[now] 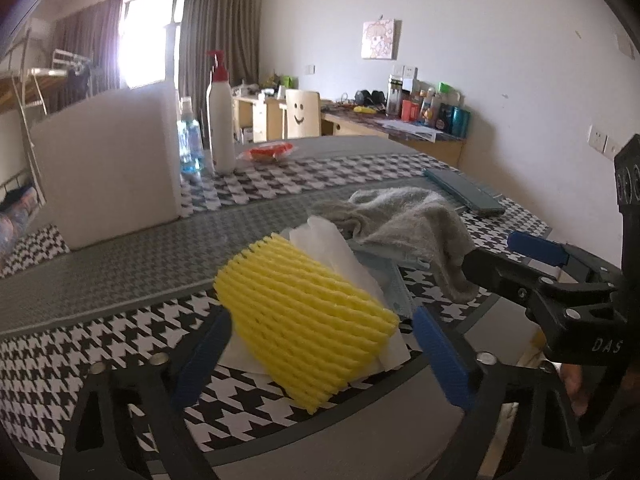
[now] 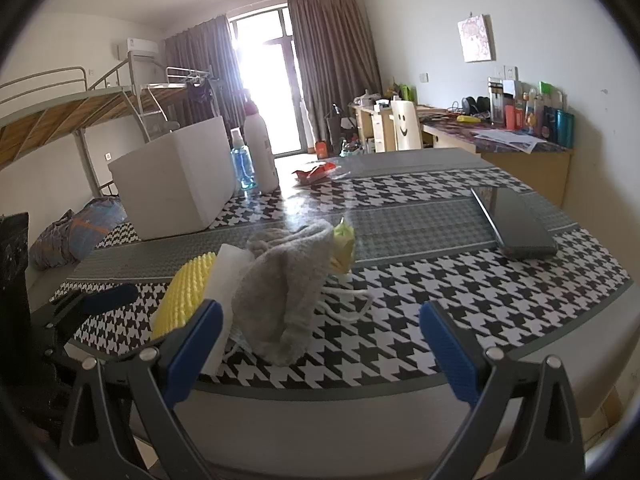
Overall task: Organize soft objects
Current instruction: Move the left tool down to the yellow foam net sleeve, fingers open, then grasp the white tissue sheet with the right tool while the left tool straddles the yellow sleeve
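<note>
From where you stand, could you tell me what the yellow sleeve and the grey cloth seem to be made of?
The yellow sleeve looks like expanded foam netting: matte, with raised diagonal ribs. The grey cloth seems to be a soft knit or fleece, fuzzy and limp, draping in folds.

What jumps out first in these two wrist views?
The yellow foam net, lying on the houndstooth tablecloth between the open left gripper fingers. Just beyond it is a crumpled grey sock heaped on white tissue, with the white box standing behind to the left.
</note>
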`<state>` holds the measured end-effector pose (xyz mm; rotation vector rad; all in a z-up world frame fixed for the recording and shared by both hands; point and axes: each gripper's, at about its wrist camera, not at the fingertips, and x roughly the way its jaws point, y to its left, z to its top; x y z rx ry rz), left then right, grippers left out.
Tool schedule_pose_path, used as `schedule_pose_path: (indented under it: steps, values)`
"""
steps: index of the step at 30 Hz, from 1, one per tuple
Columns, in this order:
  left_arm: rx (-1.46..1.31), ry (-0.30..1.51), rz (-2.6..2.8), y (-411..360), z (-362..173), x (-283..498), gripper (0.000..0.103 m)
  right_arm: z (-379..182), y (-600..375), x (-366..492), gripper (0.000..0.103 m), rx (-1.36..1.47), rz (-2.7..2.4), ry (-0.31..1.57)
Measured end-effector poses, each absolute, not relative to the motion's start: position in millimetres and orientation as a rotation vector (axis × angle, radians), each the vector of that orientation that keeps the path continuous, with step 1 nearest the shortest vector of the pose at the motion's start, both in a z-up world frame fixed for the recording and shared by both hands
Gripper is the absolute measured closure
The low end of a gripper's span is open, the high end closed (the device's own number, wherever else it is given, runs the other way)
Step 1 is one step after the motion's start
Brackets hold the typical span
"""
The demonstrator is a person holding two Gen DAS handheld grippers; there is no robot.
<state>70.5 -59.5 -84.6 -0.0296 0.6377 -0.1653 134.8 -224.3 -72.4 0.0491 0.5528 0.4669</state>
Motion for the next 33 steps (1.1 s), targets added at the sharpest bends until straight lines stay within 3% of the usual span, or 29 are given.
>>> schedule_pose_path:
  steps: [12,31,33]
  values:
    - [-0.070,0.685,-0.187,-46,-93,76,0.067,-77,-219,137,0.003,0.047,0.482,0.570]
    - [-0.083,0.674,0.032,15,-88,59,0.067,-67,-199,131,0.003,0.023,0.537,0.552]
    - [-0.084,0.668,0.036,18,-87,58,0.062,-65,-196,129,0.003,0.015,0.550,0.547]
